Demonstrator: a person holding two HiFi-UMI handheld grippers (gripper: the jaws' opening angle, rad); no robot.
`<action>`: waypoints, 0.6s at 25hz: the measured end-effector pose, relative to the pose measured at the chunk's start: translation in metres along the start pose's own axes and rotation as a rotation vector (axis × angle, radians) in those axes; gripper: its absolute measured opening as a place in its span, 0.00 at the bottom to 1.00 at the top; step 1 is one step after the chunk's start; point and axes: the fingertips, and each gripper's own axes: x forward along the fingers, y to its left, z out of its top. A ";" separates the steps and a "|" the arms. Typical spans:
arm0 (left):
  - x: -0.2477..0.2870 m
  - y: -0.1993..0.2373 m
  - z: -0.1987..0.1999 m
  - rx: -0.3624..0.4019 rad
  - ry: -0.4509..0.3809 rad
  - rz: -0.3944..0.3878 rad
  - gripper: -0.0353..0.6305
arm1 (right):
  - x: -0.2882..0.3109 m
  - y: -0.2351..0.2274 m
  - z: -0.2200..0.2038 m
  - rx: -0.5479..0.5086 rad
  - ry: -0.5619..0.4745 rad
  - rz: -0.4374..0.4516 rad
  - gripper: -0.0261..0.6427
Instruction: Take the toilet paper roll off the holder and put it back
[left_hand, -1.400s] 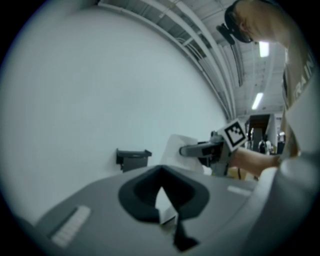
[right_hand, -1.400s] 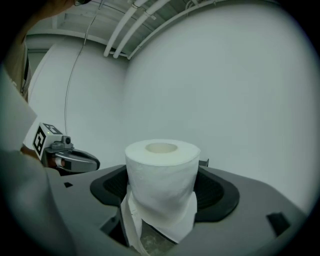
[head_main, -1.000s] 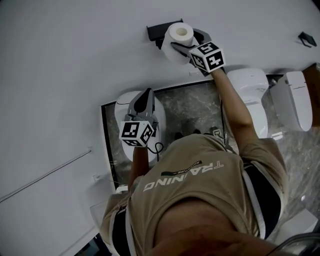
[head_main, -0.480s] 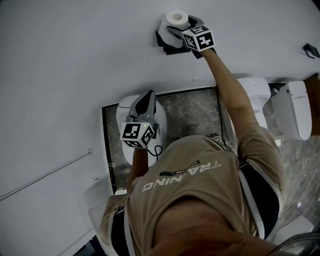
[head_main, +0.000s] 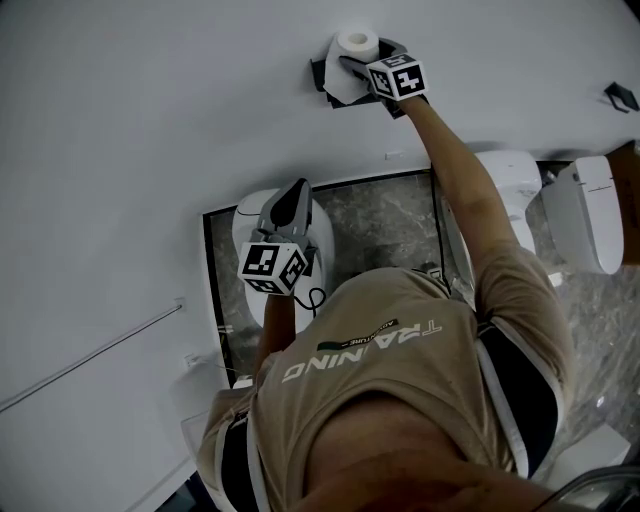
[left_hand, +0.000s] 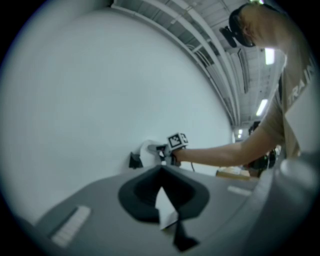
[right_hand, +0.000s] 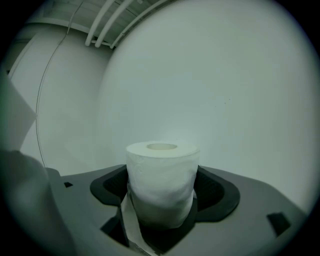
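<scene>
The right gripper (head_main: 352, 68) has its 2 jaws pinching the toilet paper roll (head_main: 357, 42) across its sides. That is at 12 o'clock in the head view, against the holder (head_main: 320, 78) at the roll's 7 o'clock. The left gripper (head_main: 295, 190) hangs idle, jaws pressed together on nothing. Judging by the grip, the roll is not yet seated, so seating and release are left. It is plump and white, with 1 loose tail trailing below.

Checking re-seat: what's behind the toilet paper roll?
The black holder on the white wall, partly showing left of the toilet paper roll. The roll, gripped by the right tongs, covers the rest, so seating cannot be seen.
</scene>
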 end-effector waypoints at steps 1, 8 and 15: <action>0.000 -0.001 0.000 -0.001 0.000 -0.001 0.05 | 0.000 0.000 0.000 -0.005 -0.003 0.001 0.56; -0.005 -0.014 0.000 -0.046 -0.013 -0.054 0.05 | -0.007 -0.001 -0.001 -0.074 0.014 -0.043 0.56; -0.020 -0.017 -0.003 -0.066 -0.007 -0.052 0.05 | -0.047 0.003 0.023 -0.055 -0.092 -0.060 0.56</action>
